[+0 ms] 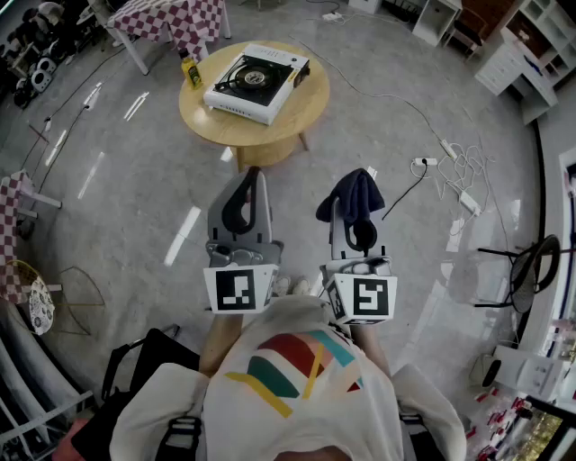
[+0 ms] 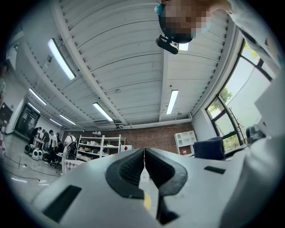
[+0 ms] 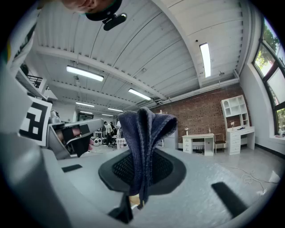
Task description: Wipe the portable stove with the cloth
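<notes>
The white portable stove (image 1: 256,81) with its black burner sits on a round wooden table (image 1: 310,101) at the top of the head view, well ahead of both grippers. My right gripper (image 1: 352,209) is shut on a dark blue cloth (image 1: 355,195), which bunches up above its tips; the cloth (image 3: 143,142) hangs folded between the jaws in the right gripper view. My left gripper (image 1: 252,185) is shut with nothing in it, its jaws pressed together (image 2: 144,167). Both point upward, toward the ceiling, at chest height.
A yellow bottle (image 1: 191,72) stands on the table's left edge beside the stove. White cables and a power strip (image 1: 459,176) lie on the floor to the right. A checkered-cloth table (image 1: 175,20) stands behind, a black chair (image 1: 526,270) at far right.
</notes>
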Available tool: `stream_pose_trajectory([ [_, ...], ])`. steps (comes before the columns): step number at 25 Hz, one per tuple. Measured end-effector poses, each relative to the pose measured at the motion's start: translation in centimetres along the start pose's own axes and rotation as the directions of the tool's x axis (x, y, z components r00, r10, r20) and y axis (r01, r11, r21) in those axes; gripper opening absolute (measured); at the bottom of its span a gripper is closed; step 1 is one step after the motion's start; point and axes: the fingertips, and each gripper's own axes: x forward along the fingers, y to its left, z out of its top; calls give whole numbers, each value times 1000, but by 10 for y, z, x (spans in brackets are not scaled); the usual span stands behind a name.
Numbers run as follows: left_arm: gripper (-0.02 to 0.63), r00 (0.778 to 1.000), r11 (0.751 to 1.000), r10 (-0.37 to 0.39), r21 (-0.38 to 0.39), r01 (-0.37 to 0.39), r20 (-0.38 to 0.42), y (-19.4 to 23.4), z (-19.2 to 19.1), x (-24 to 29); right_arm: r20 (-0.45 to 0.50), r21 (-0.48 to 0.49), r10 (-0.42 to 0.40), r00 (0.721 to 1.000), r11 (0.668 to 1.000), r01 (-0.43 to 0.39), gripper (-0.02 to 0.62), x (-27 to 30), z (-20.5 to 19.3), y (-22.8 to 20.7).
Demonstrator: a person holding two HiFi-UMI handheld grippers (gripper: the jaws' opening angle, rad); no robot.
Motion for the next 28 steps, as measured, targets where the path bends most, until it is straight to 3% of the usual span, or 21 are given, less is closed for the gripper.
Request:
stream_pose_trajectory([
  [8, 8, 999, 999, 30, 17, -31, 19, -8, 4, 6, -19, 2, 33, 999, 999, -33, 32, 2, -2, -7],
  [17, 8, 1000, 997, 18, 72, -17, -3, -24, -15, -2, 31, -1, 56, 998, 998, -56, 34, -15, -18, -21],
  [23, 8, 997, 997, 52, 48, -55, 58, -26, -7, 15, 42, 41, 107, 993, 993, -109, 34, -25, -19, -38],
  [28, 8, 993, 997, 31, 62, -38, 116, -37, -3, 27, 34, -6, 109, 993, 994, -109, 34, -17, -21, -50],
])
